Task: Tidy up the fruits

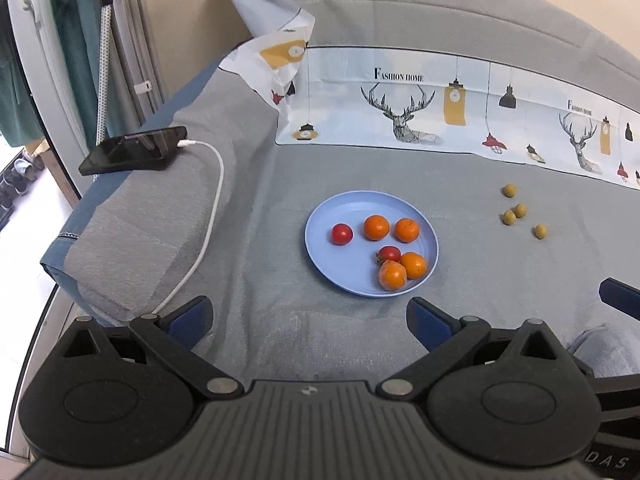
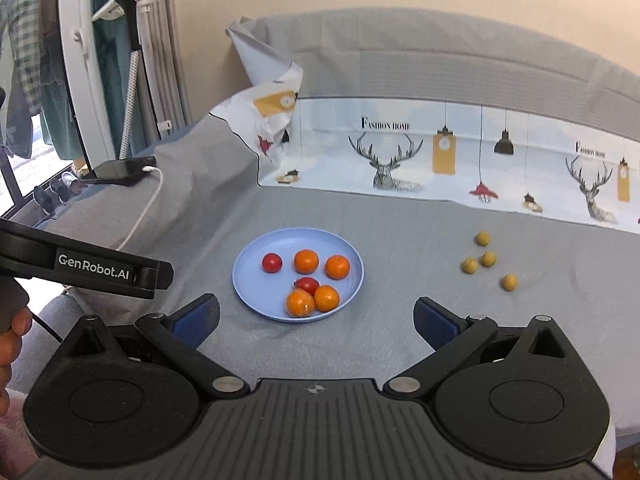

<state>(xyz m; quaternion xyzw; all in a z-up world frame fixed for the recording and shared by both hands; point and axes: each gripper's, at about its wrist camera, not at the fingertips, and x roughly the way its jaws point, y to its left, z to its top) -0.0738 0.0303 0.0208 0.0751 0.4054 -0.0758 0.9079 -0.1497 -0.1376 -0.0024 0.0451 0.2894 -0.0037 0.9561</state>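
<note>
Nearest in each wrist view are the tongs themselves. The left tongs (image 1: pixel 310 320) stand wide apart with nothing between their blue pads, held above the grey sofa seat (image 1: pixel 280 340). The right tongs (image 2: pixel 316 322) are likewise spread fully, empty, over the same grey cover; no earlier picture shows how they came to be so. In the right wrist view the body of the left tool reaches in from the left edge, with part of the person's hand (image 2: pixel 12 340) gripping its handle.

Just beyond both pairs of tongs lies a light blue plate (image 1: pixel 340 208) on the seat. It holds two red cherry tomatoes (image 1: pixel 342 234) and four small oranges (image 1: pixel 376 227); one tomato and two oranges sit in a row on the far side, and the other tomato touches the two oranges bunched at the near rim.

Well to the right of the plate, four small yellow-green fruits (image 1: pixel 509 217) lie loose on the seat, two of them touching.

Farther left, a black phone (image 1: pixel 134 150) rests on the sofa arm with a white charging cable (image 1: pixel 212 208) plugged in. At the back, a printed cloth with deer and lamps (image 1: pixel 400 108) lines the sofa's backrest.
</note>
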